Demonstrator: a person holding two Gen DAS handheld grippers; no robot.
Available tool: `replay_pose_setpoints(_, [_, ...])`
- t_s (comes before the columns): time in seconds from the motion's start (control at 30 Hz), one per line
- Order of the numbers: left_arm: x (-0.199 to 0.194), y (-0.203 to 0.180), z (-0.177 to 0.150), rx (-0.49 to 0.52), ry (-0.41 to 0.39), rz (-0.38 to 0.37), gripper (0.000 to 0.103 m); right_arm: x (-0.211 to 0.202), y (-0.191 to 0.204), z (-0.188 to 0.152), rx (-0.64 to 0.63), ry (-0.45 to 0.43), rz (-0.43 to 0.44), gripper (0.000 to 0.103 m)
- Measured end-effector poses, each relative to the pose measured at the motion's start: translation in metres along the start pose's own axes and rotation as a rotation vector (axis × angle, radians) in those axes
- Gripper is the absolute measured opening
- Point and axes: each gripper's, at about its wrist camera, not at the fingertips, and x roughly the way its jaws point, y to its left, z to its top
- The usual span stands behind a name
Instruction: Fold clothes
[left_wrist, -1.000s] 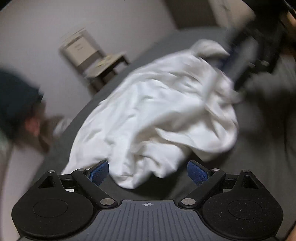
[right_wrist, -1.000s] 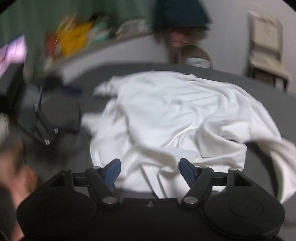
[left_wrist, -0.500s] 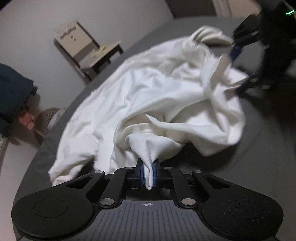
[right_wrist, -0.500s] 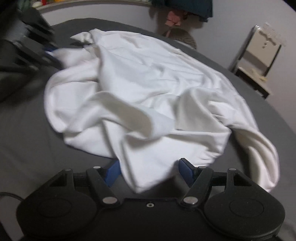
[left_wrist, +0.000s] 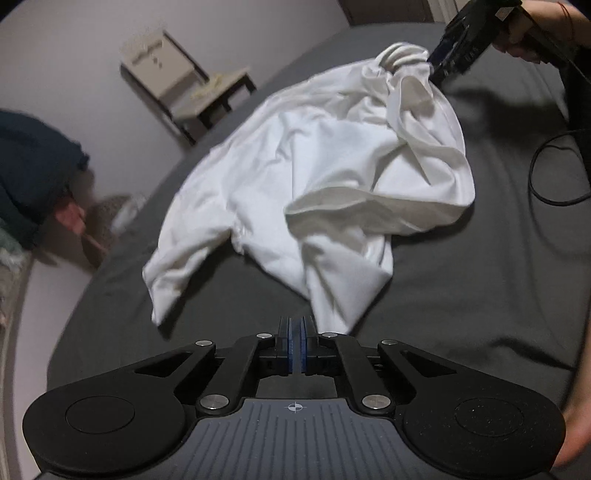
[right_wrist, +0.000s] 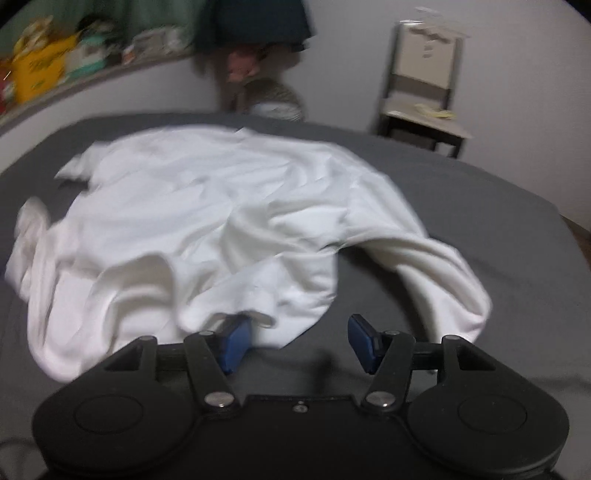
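White shirt (left_wrist: 317, 177) lay crumpled across the grey bed (left_wrist: 461, 295), filling the middle of my left wrist view and stretching from the lower centre up toward the upper right of the frame. My left gripper (left_wrist: 295, 345) sat at the bottom centre with its jaws fully together, blue pads pressed flat against each other; the nearest fold of the shirt ended just beside them on the right, and I could see no cloth between the pads, so I judged it was gripping nothing. In the upper right of that view my right gripper (left_wrist: 437, 64) met a bunched end of the shirt, with a hand (left_wrist: 532, 37) behind it and a black cable (left_wrist: 535, 184) looping over the bed at the right edge. From the right wrist view, the right gripper (right_wrist: 295, 339) had its jaws partly apart and closing, a lobe of shirt (right_wrist: 221, 229) draped over the left pad while the right pad stood clear above bare sheet. A pale chair (right_wrist: 424, 92) stood against the wall in the upper right, and blurred coloured clutter (right_wrist: 40, 74) filled the upper left.
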Motion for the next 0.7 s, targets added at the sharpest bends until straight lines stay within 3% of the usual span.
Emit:
replay_pose_setpoints(0.1, [0.005,-0.007,0.007,-0.003,-0.024,-0.024,0.025,-0.003,0.012,-0.001,-0.097,0.006,0.058,0.057])
replay_pose_setpoints(0.13, [0.005,-0.008,0.010,-0.022,-0.046,-0.027,0.040,-0.005,0.015,0.000,-0.119,0.002,0.082,0.057])
replay_pose_setpoints(0.17, [0.004,-0.009,0.012,-0.041,-0.067,-0.030,0.061,-0.005,0.017,0.001,-0.116,0.003,0.101,0.057])
replay_pose_setpoints(0.23, [0.003,-0.011,0.018,-0.073,-0.125,-0.016,0.087,-0.003,0.018,0.002,-0.102,0.006,0.127,0.057])
replay_pose_setpoints(0.3, [0.006,-0.012,0.023,-0.076,-0.163,-0.002,0.090,0.001,0.019,0.002,-0.100,0.019,0.130,0.056])
replay_pose_setpoints(0.4, [0.023,-0.014,0.033,-0.058,-0.148,0.029,0.090,0.006,0.014,0.000,-0.091,0.043,0.121,0.052])
replay_pose_setpoints(0.53, [0.045,-0.007,0.044,-0.112,-0.171,0.059,0.090,0.004,-0.005,0.002,0.007,0.025,0.193,0.046])
replay_pose_setpoints(0.7, [0.069,0.015,0.052,-0.309,-0.144,-0.041,0.090,0.011,-0.016,-0.003,-0.010,0.086,0.194,0.045])
